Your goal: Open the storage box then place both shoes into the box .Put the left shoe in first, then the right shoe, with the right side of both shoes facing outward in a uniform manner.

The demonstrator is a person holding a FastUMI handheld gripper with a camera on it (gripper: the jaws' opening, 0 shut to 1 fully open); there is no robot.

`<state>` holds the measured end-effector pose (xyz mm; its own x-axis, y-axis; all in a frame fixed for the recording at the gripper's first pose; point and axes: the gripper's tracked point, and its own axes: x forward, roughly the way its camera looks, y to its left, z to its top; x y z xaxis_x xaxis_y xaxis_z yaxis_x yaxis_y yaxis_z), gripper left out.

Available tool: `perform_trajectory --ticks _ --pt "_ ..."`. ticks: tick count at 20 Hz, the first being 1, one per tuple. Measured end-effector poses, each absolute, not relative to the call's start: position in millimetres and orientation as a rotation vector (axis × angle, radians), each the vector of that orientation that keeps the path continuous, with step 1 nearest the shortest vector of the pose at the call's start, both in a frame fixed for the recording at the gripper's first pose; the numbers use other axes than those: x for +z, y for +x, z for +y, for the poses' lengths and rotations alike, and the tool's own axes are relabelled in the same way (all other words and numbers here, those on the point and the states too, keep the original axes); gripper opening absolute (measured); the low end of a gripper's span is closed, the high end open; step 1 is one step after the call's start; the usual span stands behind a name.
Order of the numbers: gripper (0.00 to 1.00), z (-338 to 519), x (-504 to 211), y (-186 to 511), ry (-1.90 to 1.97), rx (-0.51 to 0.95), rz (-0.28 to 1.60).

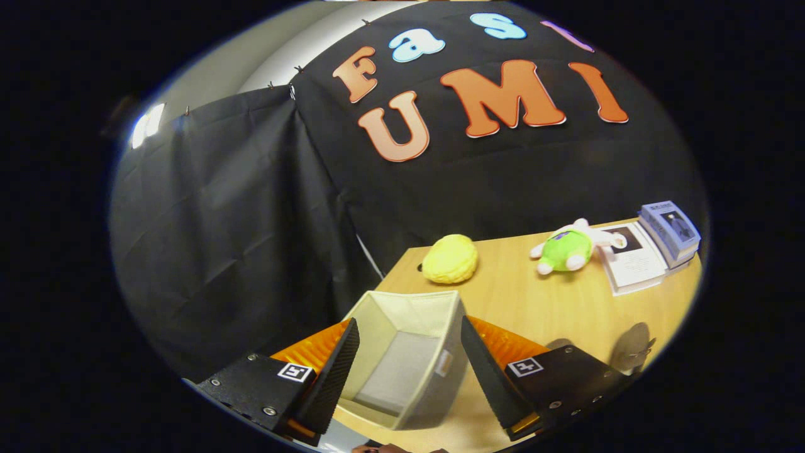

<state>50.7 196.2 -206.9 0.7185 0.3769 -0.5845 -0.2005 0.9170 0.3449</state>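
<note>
**Even light, heavy fisheye bend**

We see the wooden surface [534, 302] lit brightly and evenly from above, while the dark cloth wall behind soaks up light. A bright window patch [148, 124] glares at the far left. Soft shadows pool beside the yellow plush [449, 258] and beneath the green toy [566, 250]. We note strong curving toward the rim, where detail softens; the open tool [409, 371] looks sharp.

Matt cloth storage box [402, 352] on a smooth wood-grain table [553, 308].
</note>
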Motion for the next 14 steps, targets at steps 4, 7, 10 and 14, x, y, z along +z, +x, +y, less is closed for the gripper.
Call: perform_trajectory --ticks 4,7,10,14 --pt "0.97 138.2 -229.3 32.2 0.134 0.216 0.724" --pt "0.97 108.7 -254.4 14.7 0.052 0.175 0.77" --pt "0.97 89.7 -284.1 -1.5 0.029 0.145 0.843" --pt "0.97 66.2 -325.1 -16.9 0.062 0.108 0.973"
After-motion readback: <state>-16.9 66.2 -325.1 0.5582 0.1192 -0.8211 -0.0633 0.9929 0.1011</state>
